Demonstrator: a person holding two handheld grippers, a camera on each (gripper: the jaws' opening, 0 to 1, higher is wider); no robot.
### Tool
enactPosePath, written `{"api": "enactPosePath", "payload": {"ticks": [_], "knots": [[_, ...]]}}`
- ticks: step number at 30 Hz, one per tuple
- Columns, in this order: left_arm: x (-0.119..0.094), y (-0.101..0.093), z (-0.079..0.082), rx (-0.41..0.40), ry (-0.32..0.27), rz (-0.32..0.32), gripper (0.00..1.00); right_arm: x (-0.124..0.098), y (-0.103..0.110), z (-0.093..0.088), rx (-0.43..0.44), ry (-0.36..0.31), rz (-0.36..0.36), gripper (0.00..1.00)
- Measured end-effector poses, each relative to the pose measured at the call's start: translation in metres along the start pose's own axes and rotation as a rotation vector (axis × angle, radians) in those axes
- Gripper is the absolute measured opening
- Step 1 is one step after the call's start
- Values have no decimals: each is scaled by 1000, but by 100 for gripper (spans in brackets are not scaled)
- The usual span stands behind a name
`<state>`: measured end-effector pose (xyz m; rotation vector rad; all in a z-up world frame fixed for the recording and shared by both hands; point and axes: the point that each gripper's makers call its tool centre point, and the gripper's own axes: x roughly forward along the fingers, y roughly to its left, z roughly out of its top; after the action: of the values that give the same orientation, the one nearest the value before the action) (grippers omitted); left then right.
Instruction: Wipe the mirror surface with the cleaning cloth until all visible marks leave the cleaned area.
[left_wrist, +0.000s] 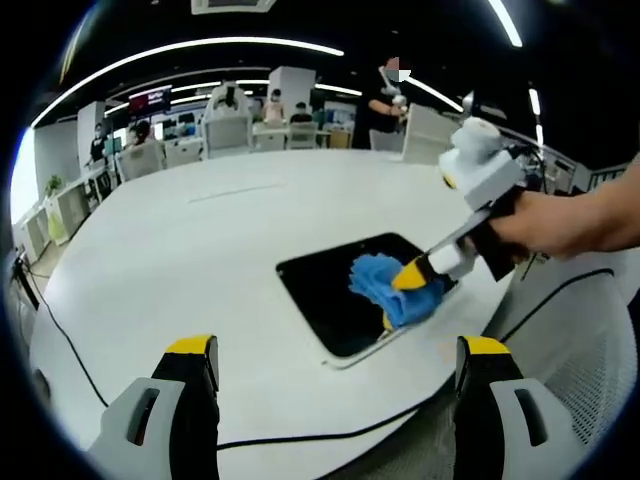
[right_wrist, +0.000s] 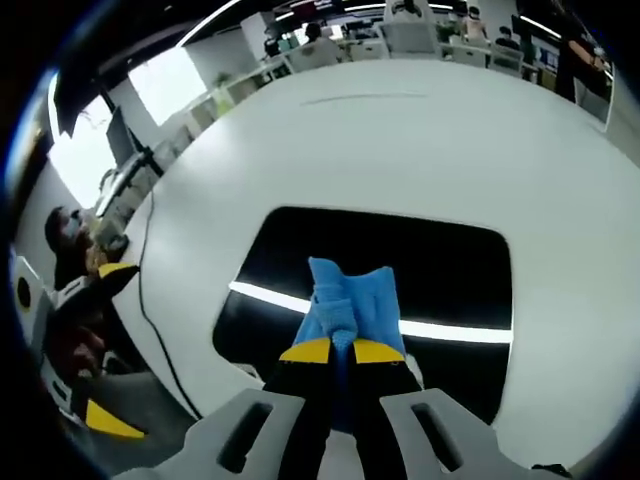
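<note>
Bare round white table (left_wrist: 220, 230) open from 9 to 1 o'clock; thin black cable (left_wrist: 70, 350) crosses near edge at 7.

Open-plan office (desks (left_wrist: 230, 135), monitors (left_wrist: 150, 100), seated people (left_wrist: 273, 105)).

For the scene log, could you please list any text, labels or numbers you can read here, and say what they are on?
No text can be read.
Wall screen far behind the white table: red and white marks, too small and blurred.
Mirror, blue cloth, right gripper: no lettering visible.
</note>
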<state>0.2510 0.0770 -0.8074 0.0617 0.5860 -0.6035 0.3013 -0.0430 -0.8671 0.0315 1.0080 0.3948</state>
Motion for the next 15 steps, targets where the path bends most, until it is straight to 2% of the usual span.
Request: {"api": "enactPosePath", "payload": {"ticks": [3,15], "knots": [[0,0,-3,-2,14,3,99,3,8,2,-9,8,10,1],[-1,2,-1,-5,3,13,99,17,41,10,-37,25,53,1]]}}
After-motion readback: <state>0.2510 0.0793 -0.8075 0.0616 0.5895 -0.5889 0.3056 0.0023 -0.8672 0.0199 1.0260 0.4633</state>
